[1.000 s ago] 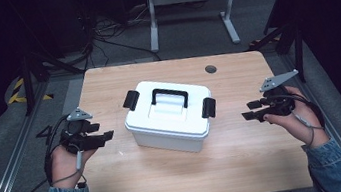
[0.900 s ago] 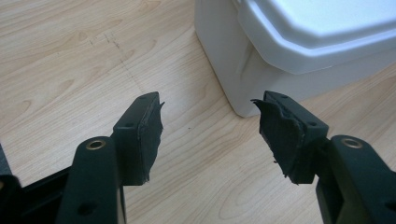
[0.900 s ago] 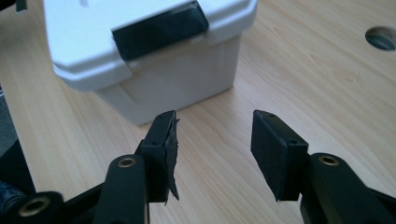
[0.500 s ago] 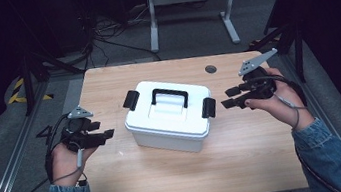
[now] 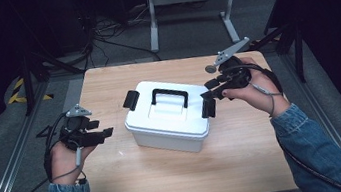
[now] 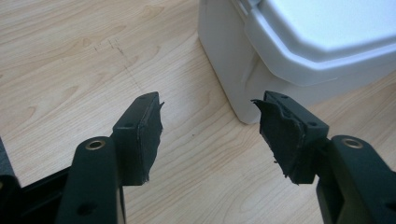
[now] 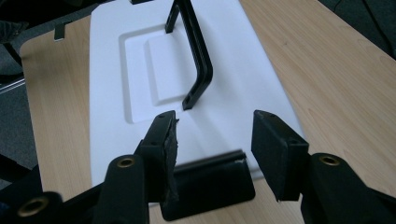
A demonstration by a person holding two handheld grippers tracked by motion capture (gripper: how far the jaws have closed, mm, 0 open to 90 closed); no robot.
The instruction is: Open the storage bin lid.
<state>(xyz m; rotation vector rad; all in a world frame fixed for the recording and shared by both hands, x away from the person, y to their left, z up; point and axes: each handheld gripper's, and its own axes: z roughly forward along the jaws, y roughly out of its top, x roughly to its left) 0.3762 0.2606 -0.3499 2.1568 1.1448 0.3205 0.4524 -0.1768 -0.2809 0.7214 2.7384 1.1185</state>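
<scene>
One white lidded box (image 5: 167, 117) sits mid-desk, slightly turned, lid on. Hard moulded plastic: judged stiff and smooth-walled, so slippery to pinch at the sides; weight unknown since contents are hidden, probably light if empty. Grip options, counted: one black carry handle (image 5: 169, 97) standing up on the lid, two black latches, one at the far-left end (image 5: 130, 100) and one at the right end (image 5: 208, 107). Handle looks best for lifting; latches likely need releasing before the lid opens.

Right gripper (image 7: 212, 135) hovers just above the right latch (image 7: 210, 184), jaws apart, straddling it without contact that I can confirm. Left gripper (image 6: 208, 119) rests low, left of the box, jaws apart, empty.

One wooden desk (image 5: 249, 165).
</scene>
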